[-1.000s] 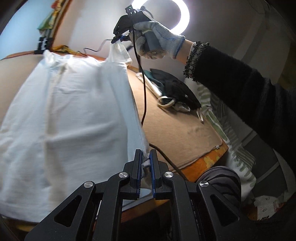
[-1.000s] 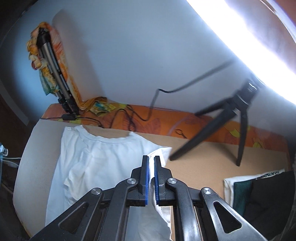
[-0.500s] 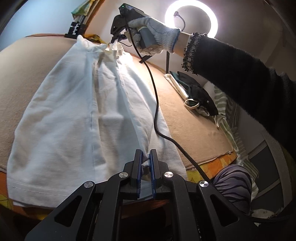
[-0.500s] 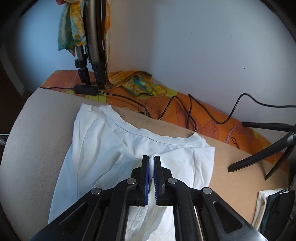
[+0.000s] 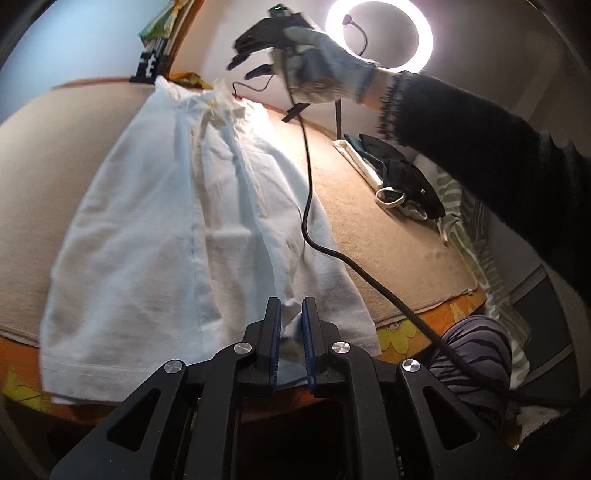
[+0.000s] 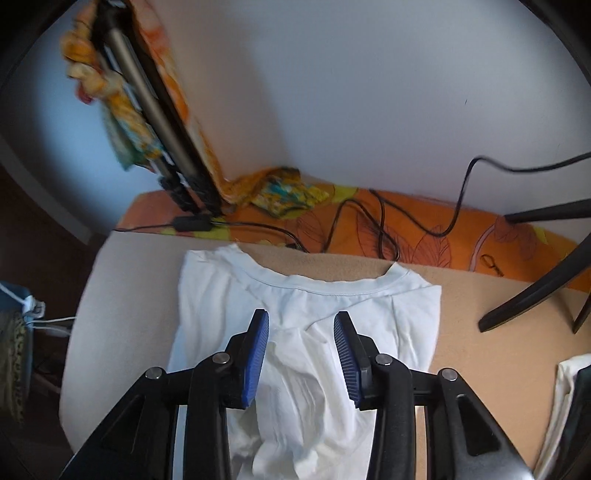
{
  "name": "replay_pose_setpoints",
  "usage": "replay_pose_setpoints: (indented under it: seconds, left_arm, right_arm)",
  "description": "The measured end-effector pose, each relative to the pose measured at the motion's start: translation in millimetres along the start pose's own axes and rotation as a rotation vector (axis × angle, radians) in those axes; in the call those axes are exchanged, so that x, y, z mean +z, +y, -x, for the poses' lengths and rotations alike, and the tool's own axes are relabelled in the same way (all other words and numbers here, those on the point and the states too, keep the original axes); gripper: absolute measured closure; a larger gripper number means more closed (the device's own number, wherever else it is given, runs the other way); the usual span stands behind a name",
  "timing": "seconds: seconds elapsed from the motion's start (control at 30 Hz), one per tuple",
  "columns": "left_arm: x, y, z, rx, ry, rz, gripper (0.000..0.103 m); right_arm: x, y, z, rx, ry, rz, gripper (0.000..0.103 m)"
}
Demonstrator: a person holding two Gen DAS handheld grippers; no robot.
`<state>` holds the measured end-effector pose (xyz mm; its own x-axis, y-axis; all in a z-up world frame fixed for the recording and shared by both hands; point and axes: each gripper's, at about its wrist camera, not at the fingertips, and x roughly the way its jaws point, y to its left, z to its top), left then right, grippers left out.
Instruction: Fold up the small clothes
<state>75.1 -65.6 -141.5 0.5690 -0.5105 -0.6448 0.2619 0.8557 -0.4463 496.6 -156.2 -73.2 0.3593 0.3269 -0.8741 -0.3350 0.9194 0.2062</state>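
A white T-shirt (image 5: 177, 236) is spread flat on a tan blanket (image 5: 388, 236), its collar toward the wall and its hem at the near edge, where an orange patterned sheet (image 6: 424, 225) shows beneath the blanket. The right side of the shirt has been folded lengthwise over the middle, so that a long crease runs from the collar down to the hem. The left gripper (image 5: 291, 325) is seen low at the hem end; its blue-padded fingers are nearly together and a small bunch of the white cloth is pinched between them. The right gripper (image 6: 301, 354) is held over the collar end in a gloved hand (image 5: 317, 70) with a dark knitted sleeve (image 5: 480, 147) behind it. Its jaws have just been opening: the blue pads (image 6: 255, 354) stand apart, the shirt lies on the blanket below them, and no cloth is gripped. In the left wrist view that gripper appears blurred, raised clear of the rumpled collar. A black cable (image 5: 306, 184) hangs from it and trails across the folded side of the shirt. To the right on the blanket, well apart from the shirt, a pile of dark and pale clothes (image 5: 399, 177) is seen. A lit ring lamp (image 5: 378, 35) stands by the wall, and black tripod legs (image 6: 535, 288) rest on the blanket beside the shirt's shoulder.
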Motion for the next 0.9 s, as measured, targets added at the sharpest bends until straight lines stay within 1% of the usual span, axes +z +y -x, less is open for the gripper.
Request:
replay_pose_setpoints:
  seconds: [0.1,0.2,0.23,0.3,0.33,0.37,0.43,0.53,0.6,0.67,0.7,0.73,0.8,0.9]
  left_arm:
    - [-1.3,-4.0,11.7,0.013,0.001,-0.015,0.093]
    - [-2.5,-5.3,27.8,0.021,-0.007,-0.021,0.093]
    - [-3.0,-2.8,35.6,0.023,-0.016,-0.019,0.093]
    - [-2.4,1.3,45.4,0.03,-0.022,-0.017,0.093]
    - [-1.6,4.0,49.8,0.041,-0.024,-0.019,0.093]
    - [0.0,8.5,54.3,0.048,-0.028,-0.022,0.093]
    - [4.6,18.8,57.9,0.035,-0.02,-0.001,0.093]
    - [12.5,23.2,51.8,-0.01,0.011,0.024,0.093]
    - [18.3,20.1,44.2,-0.053,0.029,0.018,0.092]
    - [25.7,13.3,31.0,-0.093,0.065,0.01,0.083]
    - [26.5,9.9,27.1,-0.103,0.08,-0.001,0.076]
    - [26.6,6.3,22.6,-0.114,0.094,-0.011,0.072]
    - [25.8,0.9,12.1,-0.13,0.129,-0.023,0.072]
    - [21.1,-0.3,-3.1,-0.085,0.175,-0.029,0.072]
  right_arm:
    - [-11.2,-6.4,43.4,0.058,-0.035,0.02,0.064]
    - [-37.7,-14.9,95.7,0.103,-0.064,0.051,0.062]
    - [-51.6,-18.7,114.8,0.113,-0.073,0.06,0.06]
    - [-80.1,-24.7,145.5,0.15,-0.072,0.072,0.06]
    - [-100.8,-26.6,163.8,0.161,-0.075,0.078,0.06]
    - [-116.1,-27.5,175.3,0.162,-0.064,0.074,0.059]
    - [-160.0,-27.7,194.8,0.148,-0.044,0.074,0.059]
    - [-232.8,-24.0,201.1,0.121,0.009,0.071,0.059]
    - [-281.9,-20.5,192.2,0.133,0.055,0.044,0.059]
    - [-321.5,-18.4,176.1,0.157,0.107,0.011,0.059]
    - [-338.8,-16.5,167.9,0.163,0.131,-0.003,0.059]
    - [-356.1,-13.7,160.4,0.163,0.148,-0.009,0.059]
    - [-377.5,-8.6,150.3,0.158,0.164,-0.007,0.059]
    - [-394.6,-3.1,141.3,0.167,0.164,0.0,0.059]
